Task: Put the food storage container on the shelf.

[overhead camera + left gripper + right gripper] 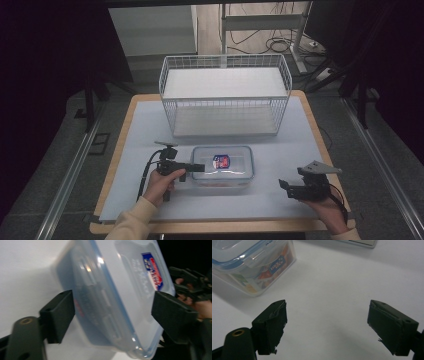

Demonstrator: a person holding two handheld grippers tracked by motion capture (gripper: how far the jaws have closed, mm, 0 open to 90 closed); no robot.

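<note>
left tongs [113, 315] wide — food box [117, 290] end between jaws, ungripped | right tongs [327, 327] wide — box apart

The box [253, 265] carries a small blue label on its side wall, seen in the right gripper view; it appears to read "LOCK & LOCK" in white letters, though the print is small and slanted. The lid [140, 290] bears a blue and red sticker [153, 270] in the left gripper view, also seen in the high view; its wording is too blurred to read. No other text, number or sign is legible.
</note>
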